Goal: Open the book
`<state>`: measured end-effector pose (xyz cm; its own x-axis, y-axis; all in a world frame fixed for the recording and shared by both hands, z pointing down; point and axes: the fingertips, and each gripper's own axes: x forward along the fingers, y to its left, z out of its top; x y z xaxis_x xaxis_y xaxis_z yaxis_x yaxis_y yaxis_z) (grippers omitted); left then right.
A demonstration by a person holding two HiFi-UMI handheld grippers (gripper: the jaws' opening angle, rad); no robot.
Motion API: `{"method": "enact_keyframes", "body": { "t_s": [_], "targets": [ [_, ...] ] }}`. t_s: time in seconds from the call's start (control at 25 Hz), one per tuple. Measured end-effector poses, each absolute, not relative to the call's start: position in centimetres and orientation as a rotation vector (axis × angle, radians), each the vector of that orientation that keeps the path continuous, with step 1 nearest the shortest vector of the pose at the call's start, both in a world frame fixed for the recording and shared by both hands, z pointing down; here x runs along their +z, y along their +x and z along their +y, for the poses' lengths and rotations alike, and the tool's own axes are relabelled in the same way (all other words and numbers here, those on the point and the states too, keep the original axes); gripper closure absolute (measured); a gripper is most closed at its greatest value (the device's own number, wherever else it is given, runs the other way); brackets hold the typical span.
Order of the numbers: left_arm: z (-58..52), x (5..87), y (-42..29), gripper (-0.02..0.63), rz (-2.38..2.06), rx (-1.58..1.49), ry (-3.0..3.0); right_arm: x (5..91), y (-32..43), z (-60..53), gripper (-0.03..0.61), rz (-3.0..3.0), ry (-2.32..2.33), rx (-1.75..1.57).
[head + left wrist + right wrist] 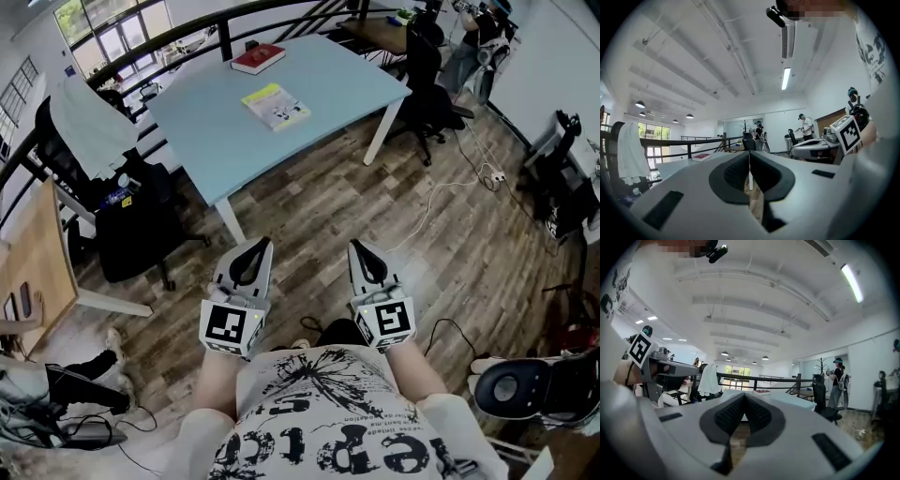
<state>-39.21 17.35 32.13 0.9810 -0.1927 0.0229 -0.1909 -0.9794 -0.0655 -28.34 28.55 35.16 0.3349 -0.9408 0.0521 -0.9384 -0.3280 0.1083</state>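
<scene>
A yellow-and-white book [276, 105] lies closed near the middle of the pale blue table [216, 131]. A red book [259, 58] lies closed at the table's far edge; it shows small in the left gripper view as the red book [701, 157] and in the right gripper view as the red book [761, 391]. My left gripper [259, 243] and right gripper [359, 247] are held level over the wooden floor, well short of the table, both shut with nothing between the fingers. The left gripper [749, 159] shows its pads pressed together, as does the right gripper [744, 399].
A black office chair [131, 220] stands left of the table, with a white cloth [89, 122] draped over a chair behind it. A black railing [187, 33] runs behind the table. Cables [459, 187] trail across the floor at right. People stand at desks far off.
</scene>
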Motion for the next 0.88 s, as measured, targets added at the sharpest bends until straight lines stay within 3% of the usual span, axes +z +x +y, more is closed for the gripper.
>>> {"method": "enact_keyframes", "body": {
  "t_s": [0.44, 0.88],
  "targets": [
    [15.9, 34.2, -36.7, 0.594, 0.358, -0.125, -3.079, 37.3, -25.6, 26.3, 0.568, -1.758, 2.402, -0.009],
    [10.5, 36.1, -23.2, 0.594, 0.547, -0.190, -3.071, 39.7, -9.3, 20.3, 0.568, -1.850, 2.379, 0.081]
  ]
}}
